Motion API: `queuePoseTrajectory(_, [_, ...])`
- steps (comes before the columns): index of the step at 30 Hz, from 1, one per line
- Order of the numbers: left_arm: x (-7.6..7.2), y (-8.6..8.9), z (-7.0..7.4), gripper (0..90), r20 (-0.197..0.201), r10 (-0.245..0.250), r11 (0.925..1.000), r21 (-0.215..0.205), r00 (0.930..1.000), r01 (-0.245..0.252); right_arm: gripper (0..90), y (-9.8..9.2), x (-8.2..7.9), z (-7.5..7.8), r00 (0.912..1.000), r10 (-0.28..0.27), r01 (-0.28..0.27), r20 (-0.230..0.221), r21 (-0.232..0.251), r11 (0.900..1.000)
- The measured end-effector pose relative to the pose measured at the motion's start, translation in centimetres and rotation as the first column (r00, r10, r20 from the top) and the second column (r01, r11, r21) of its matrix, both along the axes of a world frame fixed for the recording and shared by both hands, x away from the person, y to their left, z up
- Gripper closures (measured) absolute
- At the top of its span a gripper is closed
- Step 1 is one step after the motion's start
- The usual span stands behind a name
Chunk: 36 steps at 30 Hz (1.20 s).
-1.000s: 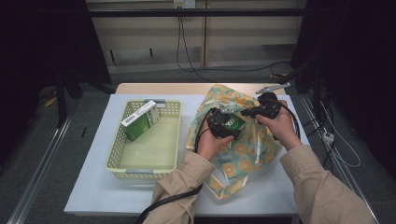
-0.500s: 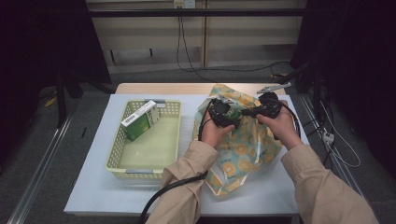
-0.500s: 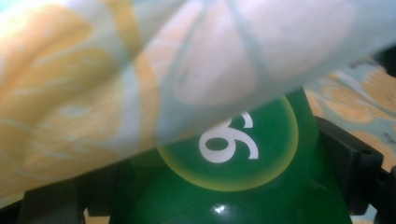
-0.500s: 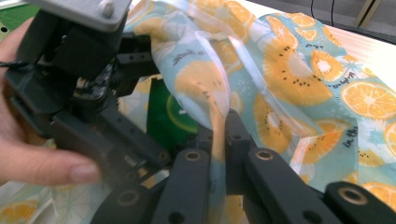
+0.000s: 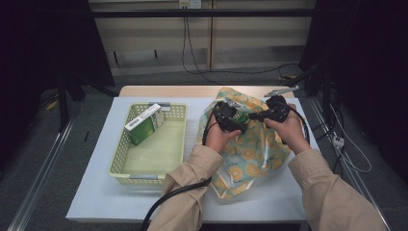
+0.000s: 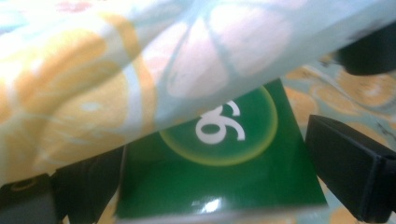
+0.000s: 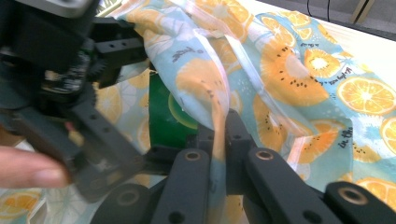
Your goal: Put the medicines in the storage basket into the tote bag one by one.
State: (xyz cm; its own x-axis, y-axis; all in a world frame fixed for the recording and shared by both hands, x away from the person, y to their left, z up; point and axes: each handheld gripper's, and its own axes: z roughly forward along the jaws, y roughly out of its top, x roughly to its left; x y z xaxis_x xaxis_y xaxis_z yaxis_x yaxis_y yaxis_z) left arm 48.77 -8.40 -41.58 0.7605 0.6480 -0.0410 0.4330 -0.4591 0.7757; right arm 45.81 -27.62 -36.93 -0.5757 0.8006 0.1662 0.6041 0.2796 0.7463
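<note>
A fruit-print bag (image 5: 255, 149) lies on the white table, right of the middle. My right gripper (image 5: 255, 115) is shut on the bag's upper edge, with the fabric pinched between its jaws (image 7: 218, 135). My left gripper (image 5: 235, 117) is at the bag's mouth with a green box (image 5: 243, 118) between its jaws. Its jaws have just been opening. In the left gripper view the green box (image 6: 219, 163) sits between the two black jaws under the bag's edge (image 6: 140, 70), and a thin gap shows at the right jaw. The right gripper view shows the left gripper (image 7: 70, 93) beside the box (image 7: 163, 116).
A pale yellow basket (image 5: 118, 163) stands on the left of the table (image 5: 120, 202), with a green-and-white box (image 5: 144, 124) leaning in its far end. Cables trail from both grippers toward the person. Dark floor and rails surround the table.
My left gripper with the green box has shifted slightly farther from the person, toward the bag's mouth. The right gripper has kept its hold on the bag's edge in place.
</note>
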Motion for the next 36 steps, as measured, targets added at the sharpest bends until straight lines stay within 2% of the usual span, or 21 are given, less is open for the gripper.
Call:
queuePoseTrajectory(2, [-0.3, 0.4, 0.2, 8.3, -0.009, -0.003, 1.0000, 0.009, 1.0000, 0.004, 88.7, 0.2, 0.0, 0.0, 1.0000, 0.003, -0.003, 0.003, -0.003, 1.000])
queuePoseTrajectory(6, [-0.9, 1.2, 0.4, 7.4, -0.035, 0.000, 1.0000, -0.003, 0.9994, 0.000, 88.8, 0.5, 0.0, 0.0, 1.0000, 0.007, -0.007, 0.003, -0.003, 1.000])
queuePoseTrajectory(10, [-1.3, 2.1, 0.5, 7.6, -0.037, 0.008, 0.9998, 0.021, 0.9993, -0.007, 88.7, 0.8, 0.0, -0.1, 1.0000, 0.008, -0.008, 0.005, -0.005, 1.000])
queuePoseTrajectory(13, [-1.6, 2.6, 0.7, 7.7, -0.040, -0.008, 0.9994, 0.035, 0.9992, 0.010, 88.7, 0.8, 0.0, -0.1, 1.0000, 0.007, -0.007, 0.004, -0.009, 1.000])
queuePoseTrajectory(17, [-1.7, 3.0, 0.4, 11.1, -0.052, -0.005, 0.9995, 0.032, 0.9986, 0.007, 88.8, 0.6, 0.0, 0.0, 1.0000, 0.000, 0.000, 0.005, -0.007, 1.000])
queuePoseTrajectory(19, [-1.5, 3.0, 0.0, 18.7, -0.057, -0.022, 0.9988, 0.042, 0.9981, 0.024, 88.7, 0.6, 0.0, 0.0, 1.0000, 0.001, -0.001, 0.006, -0.005, 1.000])
queuePoseTrajectory(21, [-1.2, 2.8, -0.4, 23.3, -0.060, -0.011, 0.9993, 0.035, 0.9982, 0.013, 88.7, 0.6, 0.0, 0.0, 1.0000, 0.004, -0.004, 0.006, -0.006, 1.000])
queuePoseTrajectory(25, [-0.5, 2.1, -0.9, 23.4, -0.066, 0.028, 0.9996, 0.005, 0.9974, -0.027, 88.7, 0.7, 0.0, 0.0, 0.9999, 0.010, -0.010, 0.005, -0.003, 1.000])
queuePoseTrajectory(29, [-0.3, 1.5, -0.9, 20.5, -0.069, 0.037, 0.9993, 0.008, 0.9969, -0.037, 88.7, 0.6, -0.1, 0.0, 0.9999, 0.012, -0.012, 0.005, -0.004, 1.000])
queuePoseTrajectory(31, [-0.6, 1.5, -0.6, 18.2, -0.080, 0.038, 0.9992, -0.004, 0.9961, -0.039, 88.7, 0.5, -0.1, 0.0, 0.9999, 0.013, -0.013, 0.005, -0.004, 1.000])
queuePoseTrajectory(35, [-1.7, 2.0, 0.9, 13.0, -0.101, 0.007, 0.9996, 0.029, 0.9949, -0.004, 88.7, 0.5, -0.1, 0.1, 0.9999, 0.011, -0.011, 0.007, -0.006, 1.000])
queuePoseTrajectory(36, [-2.0, 2.1, 1.2, 12.3, -0.105, 0.001, 0.9997, 0.026, 0.9945, 0.002, 88.8, 0.5, -0.1, 0.1, 0.9999, 0.008, -0.008, 0.007, -0.007, 1.000])
